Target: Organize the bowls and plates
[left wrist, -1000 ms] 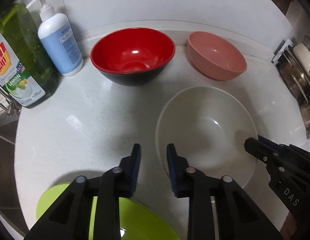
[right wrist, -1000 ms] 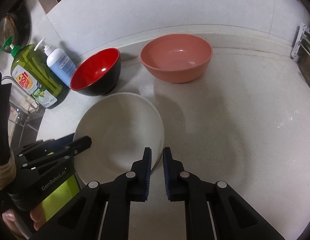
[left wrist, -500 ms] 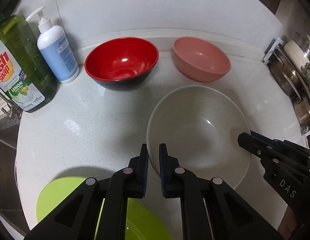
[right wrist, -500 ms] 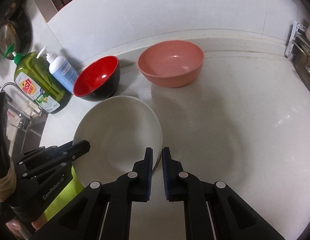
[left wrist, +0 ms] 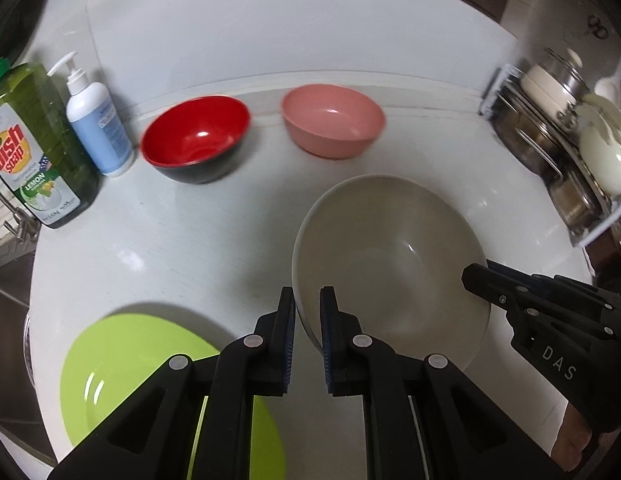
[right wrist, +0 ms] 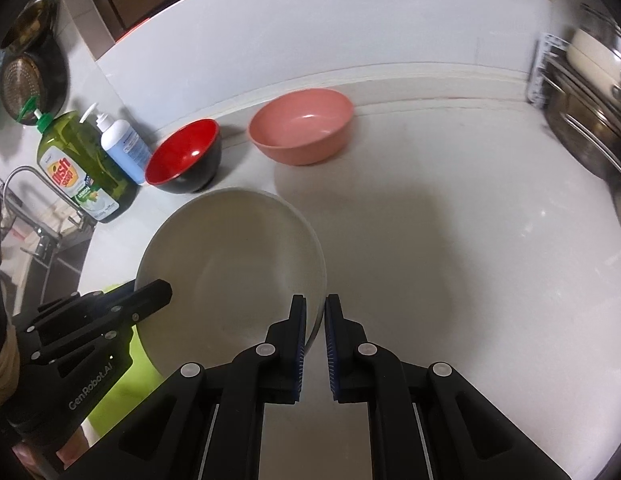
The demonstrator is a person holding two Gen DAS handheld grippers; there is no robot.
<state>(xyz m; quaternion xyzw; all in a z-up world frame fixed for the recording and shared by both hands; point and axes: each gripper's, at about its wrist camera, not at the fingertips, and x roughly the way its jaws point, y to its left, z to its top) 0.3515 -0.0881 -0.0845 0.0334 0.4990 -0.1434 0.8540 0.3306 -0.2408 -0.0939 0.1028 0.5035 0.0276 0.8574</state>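
The white desk (right wrist: 450,240) has much free surface on the right side, between the white bowl (right wrist: 230,264) and the metal dish rack (right wrist: 590,120) at the right edge. At the back, the desk ends at a white wall, and along that wall stand the pink bowl (right wrist: 302,128) and the red and black bowl (right wrist: 184,158), apart from each other. Left of the red and black bowl are the blue pump bottle (left wrist: 96,128) and the green dish soap bottle (left wrist: 34,152), just beside each other near the left edge, where a faucet (right wrist: 26,188) and the sink begin. The front left corner is taken by the lime green plate (left wrist: 142,364), which lies flat on the desk.

The white bowl is in the middle front, and both grippers are at its rim. The left gripper (left wrist: 307,314) has the left rim of the bowl between its two fingers: one finger is outside the wall, the other inside, and they are closed on the rim. The right gripper (right wrist: 314,322) does the same on the right rim, one finger inside and one outside, clenched on it. In the right wrist view the bowl partly covers the green plate. I cannot tell for sure if the bowl touches the desk or is a little above it.
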